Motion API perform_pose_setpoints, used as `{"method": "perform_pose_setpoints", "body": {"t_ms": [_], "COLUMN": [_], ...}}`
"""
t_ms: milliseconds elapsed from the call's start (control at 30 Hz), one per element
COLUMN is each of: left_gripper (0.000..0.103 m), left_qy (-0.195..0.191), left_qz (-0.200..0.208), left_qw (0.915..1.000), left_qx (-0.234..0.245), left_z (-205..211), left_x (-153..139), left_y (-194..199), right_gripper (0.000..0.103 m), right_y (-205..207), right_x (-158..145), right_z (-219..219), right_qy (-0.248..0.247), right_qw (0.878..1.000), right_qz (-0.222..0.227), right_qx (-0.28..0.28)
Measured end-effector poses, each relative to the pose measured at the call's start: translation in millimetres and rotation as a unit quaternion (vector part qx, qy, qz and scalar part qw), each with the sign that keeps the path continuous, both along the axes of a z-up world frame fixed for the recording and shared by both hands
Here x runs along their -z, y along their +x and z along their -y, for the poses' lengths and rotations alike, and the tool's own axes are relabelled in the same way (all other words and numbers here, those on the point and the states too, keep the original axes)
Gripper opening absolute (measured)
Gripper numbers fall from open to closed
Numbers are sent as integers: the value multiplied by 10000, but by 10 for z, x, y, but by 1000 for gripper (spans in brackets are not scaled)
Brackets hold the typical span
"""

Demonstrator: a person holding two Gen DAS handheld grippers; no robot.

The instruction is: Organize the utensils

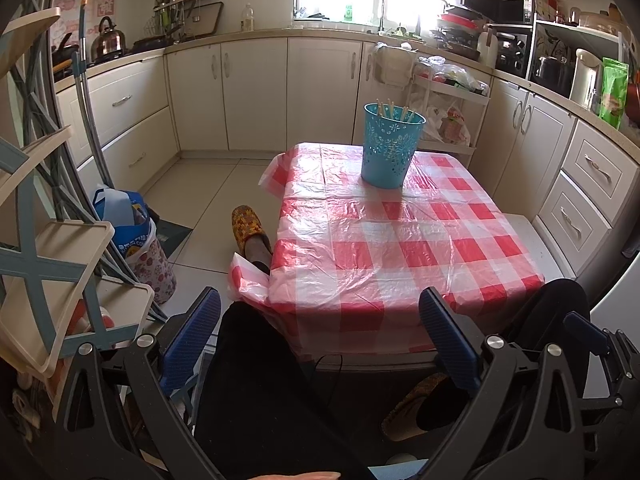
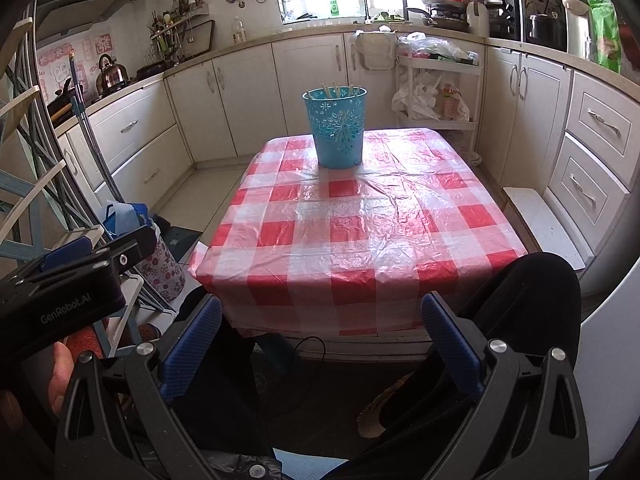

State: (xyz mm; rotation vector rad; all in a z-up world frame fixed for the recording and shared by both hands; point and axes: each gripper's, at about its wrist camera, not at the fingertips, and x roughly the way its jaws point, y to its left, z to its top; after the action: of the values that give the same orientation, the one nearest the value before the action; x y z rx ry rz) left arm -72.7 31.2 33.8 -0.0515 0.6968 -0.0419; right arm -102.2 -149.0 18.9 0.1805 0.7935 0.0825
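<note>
**Utensils gathered in the blue holder at the far end of the table; both grippers spread and empty**

Utensils (image 1: 387, 110), seen only as pale stick-like tips, stand inside a perforated blue holder (image 1: 391, 146) on the red-and-white checked tablecloth (image 1: 400, 240). The holder stands upright toward the far edge of the table, and no other utensil can be seen lying on the cloth in either view.

Left gripper (image 1: 320, 344): jaws spread wide, nothing between the blue pads, held low at the near edge of the table above the person's dark-clothed lap. Right gripper (image 2: 322, 344): jaws likewise spread and empty, at much the same height and distance from the table. The left gripper's body also shows at the left margin of the right wrist view, so the two tools lie side by side.

Key relation: the holder lies straight ahead of both tools, across almost the whole length of the table. In the left wrist view it sits somewhat right of centre; in the right wrist view it sits almost on the centreline. The right gripper therefore appears the better aligned, though neither is clearly nearer. The sticks' long axes run near vertical, leaning slightly against the rim, so a grasp would probably come from above onto the exposed tips.

Judged state of task: the visible utensils are already stowed, and nothing is held.
</note>
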Motion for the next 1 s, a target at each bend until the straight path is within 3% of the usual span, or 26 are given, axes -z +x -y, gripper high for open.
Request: {"method": "perform_pose_setpoints", "body": {"t_ms": [1000], "left_gripper": [95], "left_qy": [-8], "left_qz": [-23], "left_qw": [10000], "left_qx": [3], "left_z": [-1], "left_x": [14], "left_y": [-3], "right_gripper": [96], "right_y": [-17], "right_x": [33], "right_z": [-20], "right_qy": [-14], "right_qw": [10000], "right_qz": [-32], "right_qx": [-13]}}
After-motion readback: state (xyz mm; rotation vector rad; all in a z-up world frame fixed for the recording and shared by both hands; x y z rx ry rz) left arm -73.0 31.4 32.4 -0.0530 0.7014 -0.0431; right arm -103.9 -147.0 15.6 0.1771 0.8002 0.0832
